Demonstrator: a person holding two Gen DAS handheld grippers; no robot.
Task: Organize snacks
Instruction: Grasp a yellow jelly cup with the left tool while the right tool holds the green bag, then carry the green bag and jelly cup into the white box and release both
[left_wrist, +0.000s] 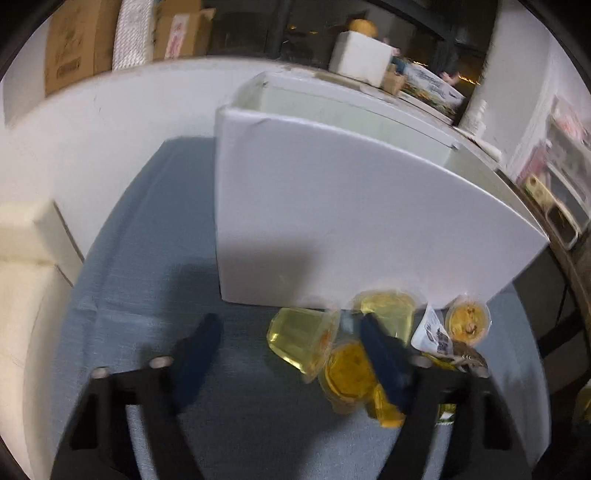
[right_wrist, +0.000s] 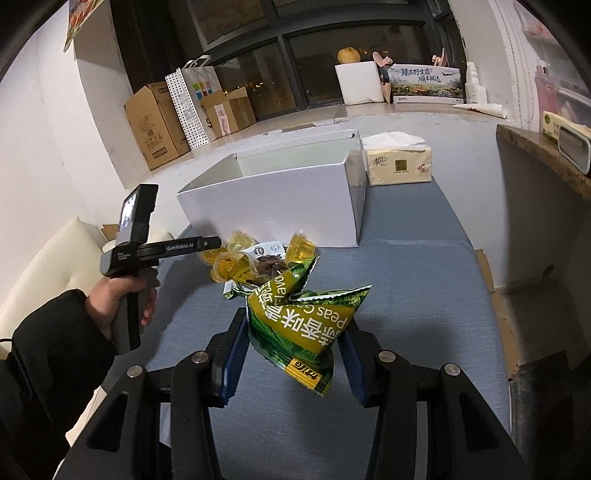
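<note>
An open white box (right_wrist: 280, 206) stands on the blue table (right_wrist: 424, 295); it also shows in the left wrist view (left_wrist: 332, 221). A pile of yellow jelly cups (left_wrist: 306, 339) and small snack packets (left_wrist: 432, 332) lies at the box's front wall, and shows in the right wrist view (right_wrist: 236, 258) too. My left gripper (left_wrist: 291, 339) is open, its right finger over the cups, nothing between the fingers. My right gripper (right_wrist: 295, 354) is shut on a green peas bag (right_wrist: 295, 328), held above the table in front of the pile.
A tissue pack (right_wrist: 399, 162) sits right of the box. Cardboard boxes (right_wrist: 155, 122) and a paper bag (right_wrist: 192, 103) stand on the floor behind. A cream sofa (right_wrist: 48, 266) is to the left, and a counter edge (right_wrist: 539, 151) to the right.
</note>
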